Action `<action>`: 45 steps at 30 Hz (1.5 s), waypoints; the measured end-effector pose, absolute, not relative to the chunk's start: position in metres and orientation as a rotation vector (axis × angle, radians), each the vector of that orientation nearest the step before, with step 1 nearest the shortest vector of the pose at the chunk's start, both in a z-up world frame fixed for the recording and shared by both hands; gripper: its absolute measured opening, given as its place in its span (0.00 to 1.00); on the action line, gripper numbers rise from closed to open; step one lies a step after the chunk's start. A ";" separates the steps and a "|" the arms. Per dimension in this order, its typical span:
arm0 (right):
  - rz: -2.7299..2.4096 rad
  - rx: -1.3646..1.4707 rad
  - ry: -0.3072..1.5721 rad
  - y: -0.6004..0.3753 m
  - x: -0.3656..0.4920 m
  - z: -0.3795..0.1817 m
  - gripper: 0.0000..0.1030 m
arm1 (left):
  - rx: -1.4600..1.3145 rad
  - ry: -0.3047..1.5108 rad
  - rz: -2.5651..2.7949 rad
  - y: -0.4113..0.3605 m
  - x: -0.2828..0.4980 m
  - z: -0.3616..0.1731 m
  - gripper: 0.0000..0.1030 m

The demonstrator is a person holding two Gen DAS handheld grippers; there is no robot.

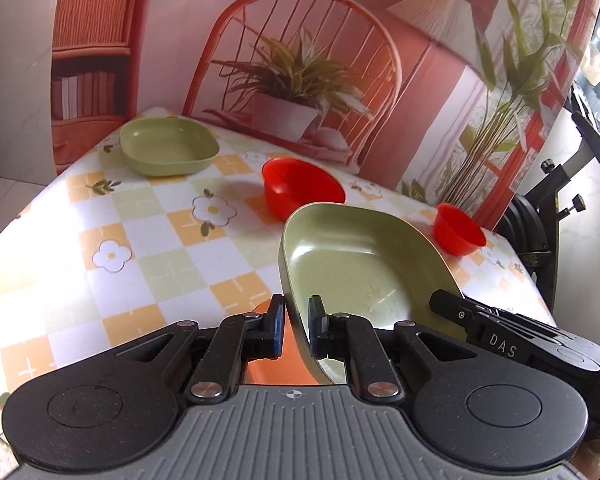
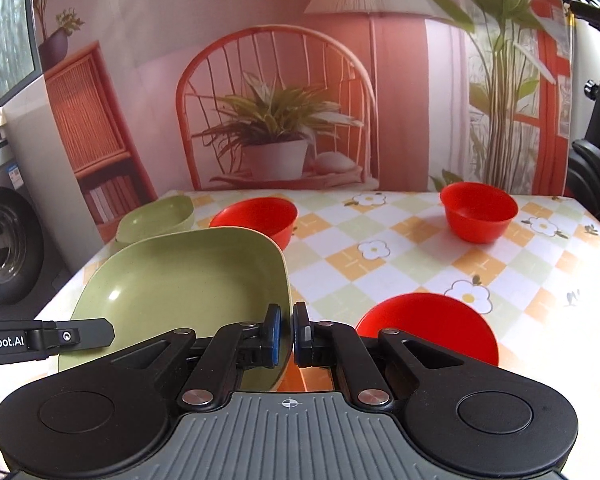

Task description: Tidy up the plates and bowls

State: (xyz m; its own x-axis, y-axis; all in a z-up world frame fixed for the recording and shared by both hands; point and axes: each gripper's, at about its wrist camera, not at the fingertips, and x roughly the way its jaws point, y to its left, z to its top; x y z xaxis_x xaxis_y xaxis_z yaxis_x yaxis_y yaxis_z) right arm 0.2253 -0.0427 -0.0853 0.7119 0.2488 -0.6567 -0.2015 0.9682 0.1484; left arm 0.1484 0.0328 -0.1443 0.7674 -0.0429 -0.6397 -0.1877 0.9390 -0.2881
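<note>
Both grippers (image 1: 296,328) (image 2: 286,334) pinching green plate (image 2: 180,280) rim

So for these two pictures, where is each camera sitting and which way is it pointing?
Left wrist view: sits on the left gripper, looking forward over the table toward the printed backdrop; its fingers straddle the near green plate's rim, and the right gripper's finger intrudes at right.
Right wrist view: sits on the right gripper, facing the same backdrop; its fingers pinch the plate's other edge, and the left gripper's finger enters at left.
Shared: near green plate, far green plate, two red bowls.
</note>
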 end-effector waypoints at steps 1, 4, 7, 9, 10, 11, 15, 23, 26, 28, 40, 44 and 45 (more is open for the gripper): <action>0.252 0.057 0.738 -0.041 0.224 -0.088 0.06 | -0.347 0.700 0.084 0.033 0.148 -0.147 0.12; 0.257 0.043 0.750 -0.039 0.224 -0.098 0.06 | -0.351 0.722 0.087 0.034 0.148 -0.155 0.12; 0.256 0.052 0.763 -0.041 0.226 -0.105 0.05 | -0.369 0.754 0.073 0.037 0.150 -0.165 0.13; 0.256 0.061 0.774 -0.043 0.227 -0.110 0.05 | -0.377 0.776 0.068 0.038 0.150 -0.172 0.14; 0.255 0.064 0.780 -0.044 0.227 -0.112 0.05 | -0.378 0.787 0.070 0.036 0.150 -0.175 0.14; 0.255 0.064 0.786 -0.044 0.227 -0.114 0.05 | -0.377 0.794 0.071 0.036 0.150 -0.177 0.14; 0.259 0.057 0.795 -0.044 0.227 -0.119 0.05 | -0.381 0.805 0.077 0.036 0.150 -0.180 0.14; 0.261 0.040 0.813 -0.042 0.228 -0.128 0.05 | -0.396 0.840 0.081 0.034 0.149 -0.188 0.14; 0.259 0.032 0.815 -0.042 0.227 -0.130 0.05 | -0.392 0.848 0.078 0.034 0.148 -0.190 0.15; 0.259 0.016 0.812 -0.040 0.227 -0.131 0.05 | -0.383 0.847 0.077 0.032 0.148 -0.190 0.15; 0.254 -0.039 0.821 -0.034 0.226 -0.134 0.05 | -0.355 0.850 0.088 0.031 0.149 -0.190 0.15; 0.253 -0.038 0.825 -0.035 0.226 -0.135 0.04 | -0.354 0.855 0.091 0.030 0.149 -0.191 0.15; 0.252 -0.040 0.825 -0.035 0.226 -0.135 0.04 | -0.353 0.856 0.091 0.030 0.150 -0.191 0.15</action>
State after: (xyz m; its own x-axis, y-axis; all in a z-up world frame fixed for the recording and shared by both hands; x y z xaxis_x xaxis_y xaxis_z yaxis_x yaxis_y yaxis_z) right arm 0.2261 -0.0353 -0.1352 0.6503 0.2068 -0.7310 -0.2376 0.9693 0.0628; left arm 0.1497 0.0303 -0.1908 0.6556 -0.0622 -0.7525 -0.2190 0.9381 -0.2683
